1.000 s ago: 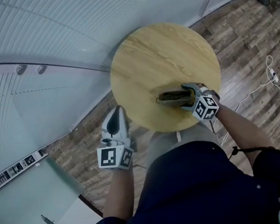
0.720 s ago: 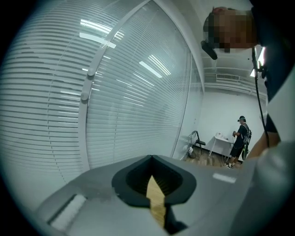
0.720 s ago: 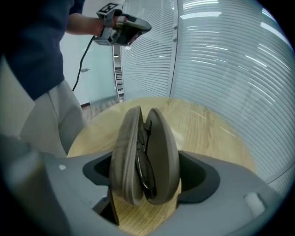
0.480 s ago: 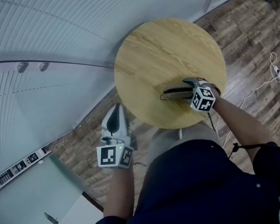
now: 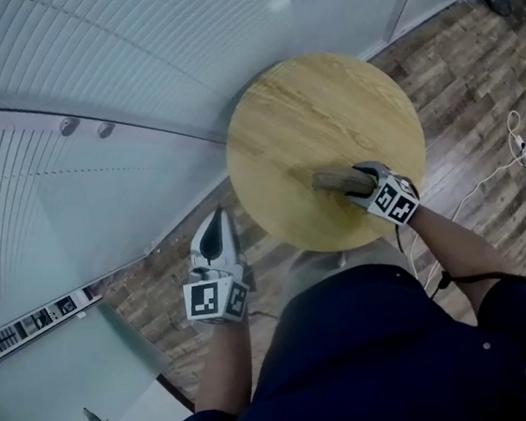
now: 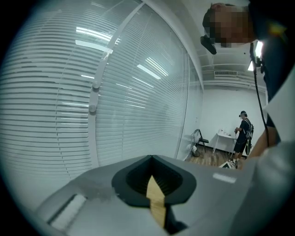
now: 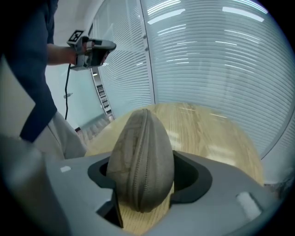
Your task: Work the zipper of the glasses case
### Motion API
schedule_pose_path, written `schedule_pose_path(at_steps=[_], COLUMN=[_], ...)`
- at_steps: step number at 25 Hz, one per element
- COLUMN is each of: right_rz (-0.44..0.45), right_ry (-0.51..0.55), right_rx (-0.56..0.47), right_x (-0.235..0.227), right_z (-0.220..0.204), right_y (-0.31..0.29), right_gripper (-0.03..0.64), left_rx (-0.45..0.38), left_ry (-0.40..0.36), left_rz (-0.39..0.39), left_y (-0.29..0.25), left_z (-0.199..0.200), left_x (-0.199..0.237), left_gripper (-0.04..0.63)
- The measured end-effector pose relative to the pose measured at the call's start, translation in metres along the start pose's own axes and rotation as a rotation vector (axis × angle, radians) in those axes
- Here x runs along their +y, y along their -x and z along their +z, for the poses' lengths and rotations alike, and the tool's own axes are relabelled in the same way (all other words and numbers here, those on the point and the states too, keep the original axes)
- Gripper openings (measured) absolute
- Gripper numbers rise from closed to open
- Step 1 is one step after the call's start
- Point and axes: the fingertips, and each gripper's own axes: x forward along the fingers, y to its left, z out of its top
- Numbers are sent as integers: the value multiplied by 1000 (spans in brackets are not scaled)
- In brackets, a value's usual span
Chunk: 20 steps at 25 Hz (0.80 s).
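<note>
A grey-brown fabric glasses case (image 5: 337,182) lies on the near right part of the round wooden table (image 5: 308,105). My right gripper (image 5: 362,182) is at its right end. In the right gripper view the case (image 7: 143,156) stands on edge between the jaws with its zipper seam facing the camera. The jaws of the right gripper (image 7: 150,179) are closing, and both sides touch the case. My left gripper (image 5: 216,220) hangs shut and empty over the floor left of the table. In its own view the left gripper (image 6: 152,179) points at the blinds.
A curved glass wall with white blinds (image 5: 87,74) runs behind and left of the table. White cables (image 5: 513,155) lie on the wooden floor at the right. A white cabinet top (image 5: 65,378) is at the lower left. A person (image 6: 242,133) stands far off by a chair (image 6: 199,138).
My right gripper's jaws have closed in around the end of the case, which now stands on edge between them. The left gripper has stayed where it was.
</note>
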Motion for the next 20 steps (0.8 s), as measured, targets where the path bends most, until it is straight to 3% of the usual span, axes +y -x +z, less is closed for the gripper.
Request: schedule_pose_path(at_steps=[4, 10, 11, 15, 20], right_rz=[-18, -78, -89, -117, -122], right_ry=[-52, -131, -148, -194, -220], right_rx=[-96, -239, -264, -368, -524], right_x=[3, -8, -10, -17, -13], right_z=[25, 66, 71, 97, 134], right_y=[32, 79, 87, 123, 169], right_gripper=[304, 304, 304, 302, 301], left_rx=[6, -13, -12, 25, 100], left_ry=[8, 99, 129, 199, 192], left_rz=[-56, -194, -242, -507, -710], left_y=[-8, -36, -41, -55, -57], left_z=[-1, 1, 1, 1, -12], left_x=[-11, -38, -47, -96, -152], left_gripper=[2, 3, 12, 207, 265])
